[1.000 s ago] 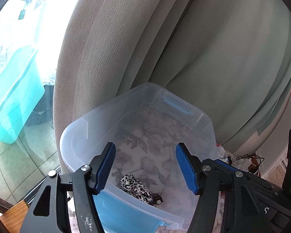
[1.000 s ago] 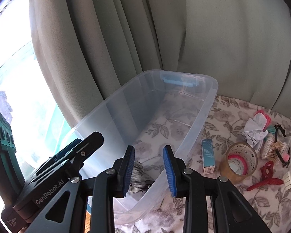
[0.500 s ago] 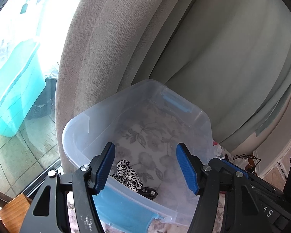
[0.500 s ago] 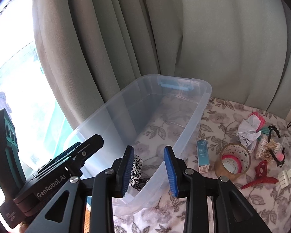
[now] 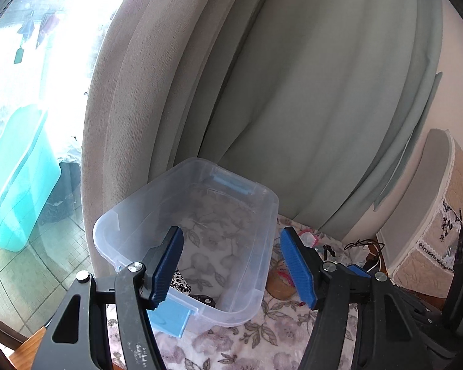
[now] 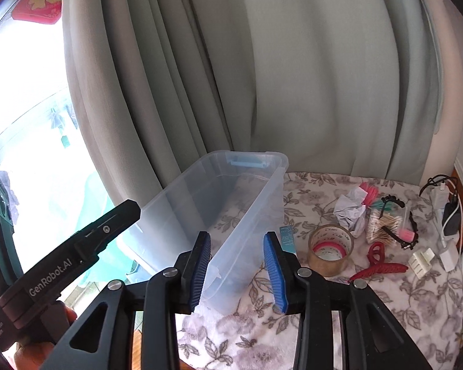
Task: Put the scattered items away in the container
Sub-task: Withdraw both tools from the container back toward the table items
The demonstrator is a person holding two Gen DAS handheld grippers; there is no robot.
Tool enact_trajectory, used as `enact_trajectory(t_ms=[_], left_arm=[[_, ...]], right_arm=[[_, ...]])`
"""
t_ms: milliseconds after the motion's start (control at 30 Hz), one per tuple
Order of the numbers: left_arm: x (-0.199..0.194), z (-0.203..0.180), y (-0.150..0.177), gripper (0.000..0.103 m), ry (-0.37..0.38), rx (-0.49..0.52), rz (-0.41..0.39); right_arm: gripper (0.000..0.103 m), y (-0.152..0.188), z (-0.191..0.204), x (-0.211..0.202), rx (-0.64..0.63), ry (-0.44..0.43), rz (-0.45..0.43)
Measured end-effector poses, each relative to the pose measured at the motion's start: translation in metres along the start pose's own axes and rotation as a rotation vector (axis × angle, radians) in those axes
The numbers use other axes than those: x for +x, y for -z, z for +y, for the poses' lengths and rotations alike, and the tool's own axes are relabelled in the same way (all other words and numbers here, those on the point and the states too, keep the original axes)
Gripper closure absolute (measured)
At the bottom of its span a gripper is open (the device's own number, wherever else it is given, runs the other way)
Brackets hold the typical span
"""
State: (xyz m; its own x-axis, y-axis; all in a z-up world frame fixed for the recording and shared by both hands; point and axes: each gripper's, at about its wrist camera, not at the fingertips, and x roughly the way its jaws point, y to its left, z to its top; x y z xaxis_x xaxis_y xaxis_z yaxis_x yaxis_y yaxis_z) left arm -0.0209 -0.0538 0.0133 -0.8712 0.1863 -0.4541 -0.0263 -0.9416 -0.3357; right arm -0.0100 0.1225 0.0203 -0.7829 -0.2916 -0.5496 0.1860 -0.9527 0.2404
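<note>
Between the blue pads of the right tool lies only the near corner of the clear plastic container, seen beyond them and untouched; its jaws are opening with nothing gripped. To its left, the left tool holds its jaws moderately wide and empty, framing the container from the near end. Inside the container, at the near end, rest a leopard-print fabric piece and a small black item; a blue latch hangs on the near wall. The container stands on a bench covered by a floral cloth. Scattered on the cloth to the container's right are a small blue box just beside its wall, a roll of clear tape ringing a pink roll, a red hair claw, crumpled white paper, a bundle of cotton swabs, a black hair clip and white plastic pieces. Cables and chargers lie at the far right edge. Grey-green curtains hang behind the bench, and a bright window on the left shows a teal bin outside.
</note>
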Motion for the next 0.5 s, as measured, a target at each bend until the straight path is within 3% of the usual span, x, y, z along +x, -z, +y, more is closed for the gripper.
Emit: enact_trajectory(t_ms=[133, 233, 500], left_arm=[[-0.009, -0.010, -0.012, 0.030, 0.020, 0.005, -0.005], [-0.053, -0.031, -0.015, 0.027, 0.037, -0.004, -0.006], [-0.071, -0.069, -0.008, 0.027, 0.076, 0.066, -0.007]], right_arm=[[0.063, 0.002, -0.011, -0.029, 0.029, 0.011, -0.049], [0.063, 0.003, -0.022, -0.052, 0.054, 0.024, -0.094], [0.063, 0.011, -0.062, -0.102, 0.136, 0.084, -0.180]])
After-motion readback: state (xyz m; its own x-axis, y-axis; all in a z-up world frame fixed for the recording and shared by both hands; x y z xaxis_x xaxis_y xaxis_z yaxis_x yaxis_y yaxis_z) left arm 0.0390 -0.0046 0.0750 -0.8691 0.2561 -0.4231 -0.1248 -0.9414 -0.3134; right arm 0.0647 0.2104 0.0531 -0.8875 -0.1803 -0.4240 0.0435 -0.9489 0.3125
